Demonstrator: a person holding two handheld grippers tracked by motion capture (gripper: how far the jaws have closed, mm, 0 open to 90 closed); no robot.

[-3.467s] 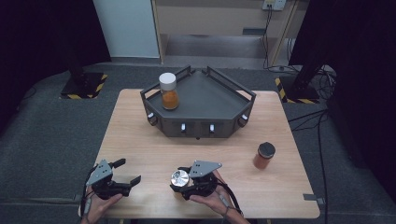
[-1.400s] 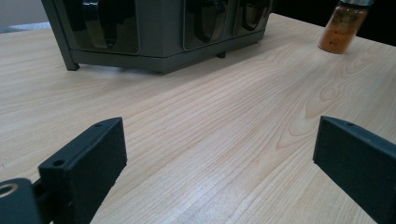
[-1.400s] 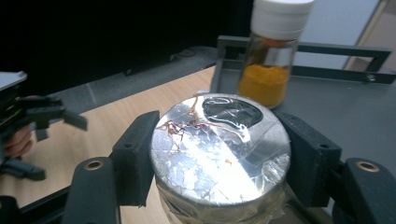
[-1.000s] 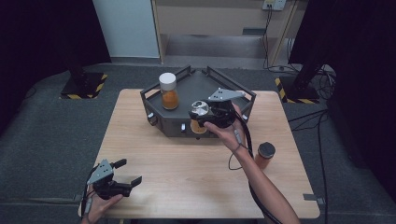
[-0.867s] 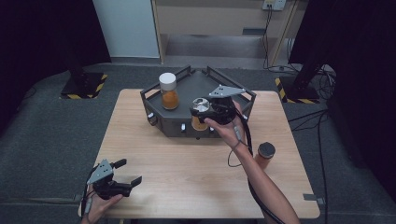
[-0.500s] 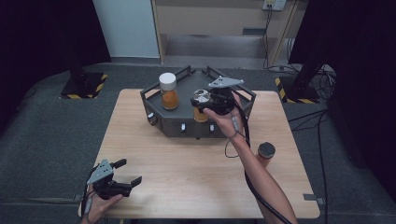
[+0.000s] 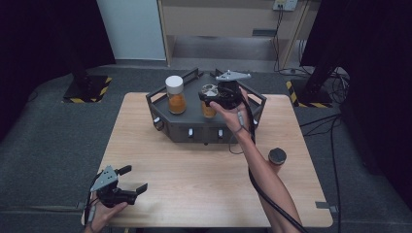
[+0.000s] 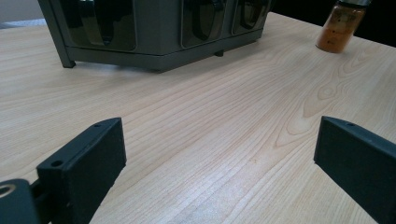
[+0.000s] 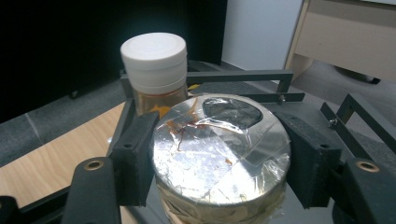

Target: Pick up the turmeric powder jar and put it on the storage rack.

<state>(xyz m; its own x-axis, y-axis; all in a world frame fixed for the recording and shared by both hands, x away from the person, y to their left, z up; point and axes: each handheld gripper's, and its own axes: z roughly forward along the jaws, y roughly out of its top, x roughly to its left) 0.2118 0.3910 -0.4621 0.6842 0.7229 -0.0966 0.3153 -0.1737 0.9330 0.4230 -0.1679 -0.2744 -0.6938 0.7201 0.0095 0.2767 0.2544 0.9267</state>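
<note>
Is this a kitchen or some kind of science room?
Probably a lab or recording studio, not a kitchen: black curtains hang around one light wooden table, and yellow-and-black striped stand feet sit on grey carpet.

- Right tool (image 7: 210,97): arm stretched far forward, jaws clamped either side of a jar (image 9: 219,154).
- Left tool (image 7: 131,180): low at near tabletop edge, jaws wide apart, nothing between.
</note>
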